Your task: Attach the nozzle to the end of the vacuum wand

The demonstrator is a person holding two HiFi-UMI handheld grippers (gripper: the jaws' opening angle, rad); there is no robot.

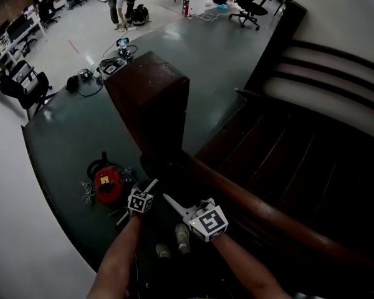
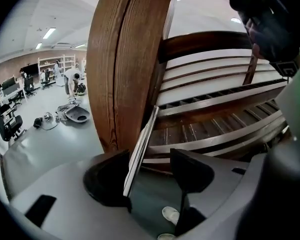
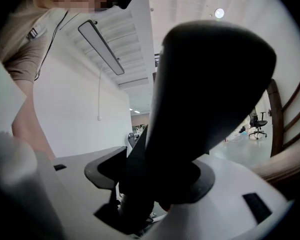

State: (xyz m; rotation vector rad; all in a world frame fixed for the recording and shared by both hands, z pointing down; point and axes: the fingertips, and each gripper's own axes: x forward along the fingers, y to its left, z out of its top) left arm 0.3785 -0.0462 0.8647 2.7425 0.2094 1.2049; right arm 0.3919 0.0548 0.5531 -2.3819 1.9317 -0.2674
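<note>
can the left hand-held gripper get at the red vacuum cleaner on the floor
Probably yes: the red vacuum cleaner lies on open floor beside the left hand-held gripper, with nothing between them.

We see grey-green floor (image 1: 62, 136), smooth, faintly glossy. Red vacuum (image 1: 108, 185) sits on it, cord tangle (image 1: 87, 193) just beside. Thick wooden post (image 1: 151, 98) stands on floor at foot of dark stairs (image 1: 287, 161). Beyond post we note loose cables and small gear (image 1: 112, 64). Black office chair (image 1: 22, 83) at left edge, another (image 1: 249, 6) far off. Our pale shoes (image 1: 182, 237) planted near post.
</note>
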